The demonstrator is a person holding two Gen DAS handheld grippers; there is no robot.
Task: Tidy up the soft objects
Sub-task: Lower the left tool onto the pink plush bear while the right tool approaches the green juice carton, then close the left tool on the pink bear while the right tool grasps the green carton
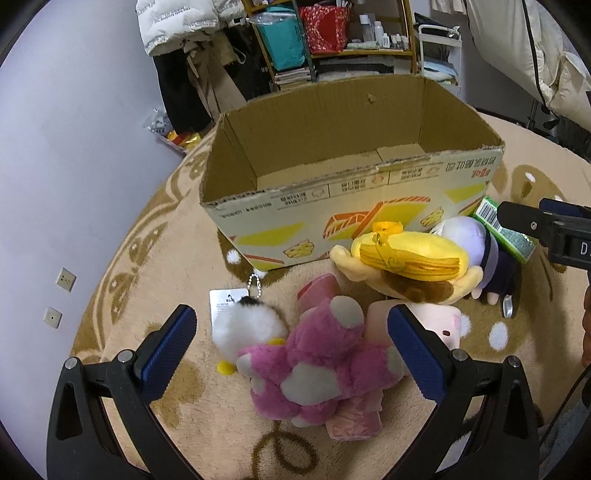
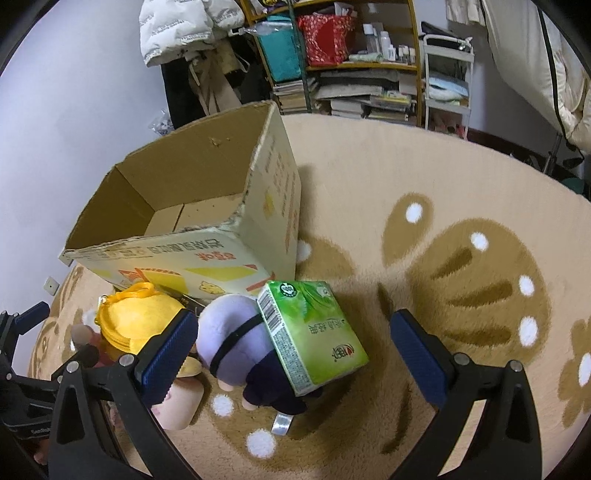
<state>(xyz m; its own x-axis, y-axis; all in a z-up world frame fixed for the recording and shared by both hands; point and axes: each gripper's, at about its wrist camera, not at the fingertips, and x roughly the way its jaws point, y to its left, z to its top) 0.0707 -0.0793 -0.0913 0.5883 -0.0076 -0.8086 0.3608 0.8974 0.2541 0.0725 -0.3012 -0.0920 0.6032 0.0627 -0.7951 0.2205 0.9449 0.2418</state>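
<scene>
Left wrist view: toys heaped on the rug in front of an empty box

Left wrist view shows the left gripper (image 1: 291, 339) spread wide and holding nothing, poised low over a pink plush bear (image 1: 317, 369) that lies on the beige rug (image 1: 155, 258). Its open stance and aim suggest the bear is the next thing to pick up. Pressed against the bear on the left is a small white plush keychain (image 1: 247, 328) with a ball chain and a paper tag (image 1: 227, 301), so a grasp could catch both. A pale pink plush (image 1: 443, 321) lies partly behind the gripper's right finger.

The cardboard box (image 1: 332, 210) stands just beyond the pile, top open and apparently empty inside, placed close so each toy needs only a short lift over the near wall.

The right gripper (image 2: 291, 354) is likewise released and empty. It hovers over a lavender-headed doll (image 2: 229, 336) in dark clothes, which rests against the box's corner. A green tissue pack (image 2: 314, 332) lies on top of the doll, so it probably has to slide off or be lifted first. A yellow-capped plush (image 2: 140, 317) crowds the doll's left side and touches the box front.

Behind stand cluttered shelves (image 2: 369, 66), a hanging white jacket (image 2: 177, 26) and a small white cart (image 2: 447, 74), all well apart from the work.
</scene>
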